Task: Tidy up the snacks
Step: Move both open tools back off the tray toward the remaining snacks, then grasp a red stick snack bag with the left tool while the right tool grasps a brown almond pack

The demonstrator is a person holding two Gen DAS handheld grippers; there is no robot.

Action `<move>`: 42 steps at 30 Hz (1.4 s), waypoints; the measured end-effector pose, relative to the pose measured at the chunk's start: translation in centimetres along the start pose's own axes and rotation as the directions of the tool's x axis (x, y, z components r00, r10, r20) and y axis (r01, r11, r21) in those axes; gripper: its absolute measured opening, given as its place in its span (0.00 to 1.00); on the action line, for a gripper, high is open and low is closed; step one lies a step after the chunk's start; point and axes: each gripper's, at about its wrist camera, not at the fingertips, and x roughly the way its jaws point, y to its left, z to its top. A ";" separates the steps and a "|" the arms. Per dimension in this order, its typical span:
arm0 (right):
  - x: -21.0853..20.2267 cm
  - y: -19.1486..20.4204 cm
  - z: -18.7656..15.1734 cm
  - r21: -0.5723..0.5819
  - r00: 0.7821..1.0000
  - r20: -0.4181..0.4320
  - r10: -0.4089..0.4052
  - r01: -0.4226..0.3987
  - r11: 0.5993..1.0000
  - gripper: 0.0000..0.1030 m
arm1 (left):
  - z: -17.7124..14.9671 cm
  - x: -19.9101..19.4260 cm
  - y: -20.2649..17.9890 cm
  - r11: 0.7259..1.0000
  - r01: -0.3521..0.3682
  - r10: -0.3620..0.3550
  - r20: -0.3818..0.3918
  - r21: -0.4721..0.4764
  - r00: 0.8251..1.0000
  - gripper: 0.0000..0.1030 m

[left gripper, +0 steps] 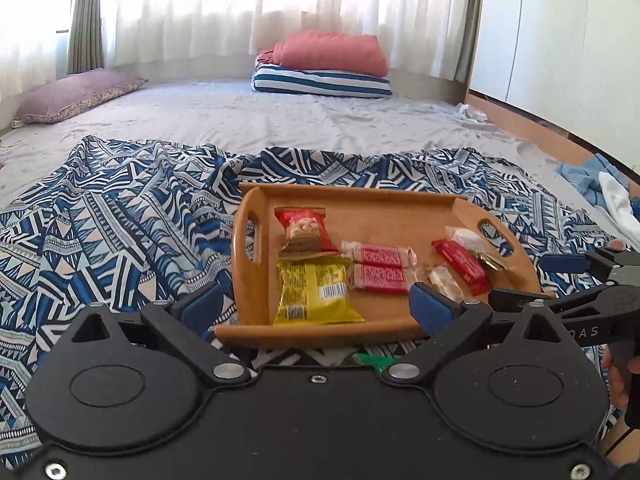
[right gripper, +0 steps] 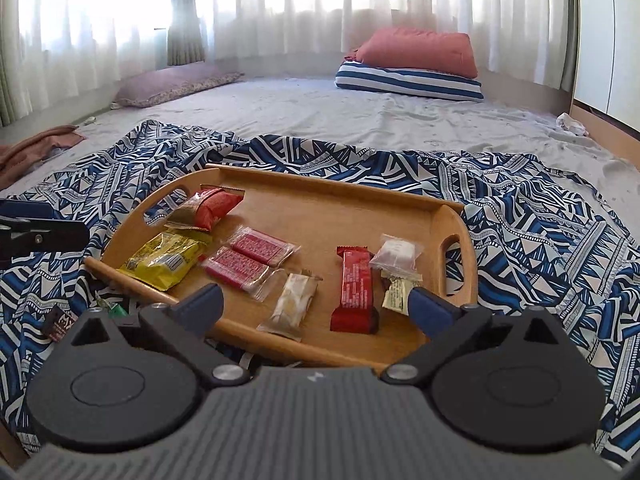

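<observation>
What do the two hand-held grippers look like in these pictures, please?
Each hand-held gripper, left and right, has a black body with two round housings, black linkage arms with silver pivot screws, and blue fingers. The right one's centre plate is ribbed grey. No cables or sleeves show.

**Both grippers wide open, nothing held**

The left gripper [left gripper: 316, 306] points forward and somewhat down. Its two blue fingers [left gripper: 202, 304] stand far apart, and no object is between the pads. The right gripper [right gripper: 316, 306] has the same pose: it points forward and a little down, its blue fingers [right gripper: 430, 310] are spread wide, and the pads press on nothing. In the left wrist view the right gripper shows at the right edge, with part of the person's hand [left gripper: 618, 384] on its handle.
</observation>
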 end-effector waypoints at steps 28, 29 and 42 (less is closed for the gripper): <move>-0.2 0.6 -6.1 0.044 1.000 0.021 -0.019 0.018 0.999 1.00 | -5.4 -0.8 -2.1 0.999 -0.046 0.047 -0.074 0.025 0.996 0.97; -0.2 0.5 -6.2 0.055 1.000 0.022 -0.018 0.017 0.998 1.00 | -5.7 -0.4 -2.2 0.999 -0.042 0.045 -0.072 0.034 0.996 0.97; 0.9 -1.1 -7.3 0.161 1.000 0.012 -0.017 0.015 0.987 1.00 | -8.0 3.1 -3.2 0.994 -0.092 0.096 -0.063 0.057 0.993 1.00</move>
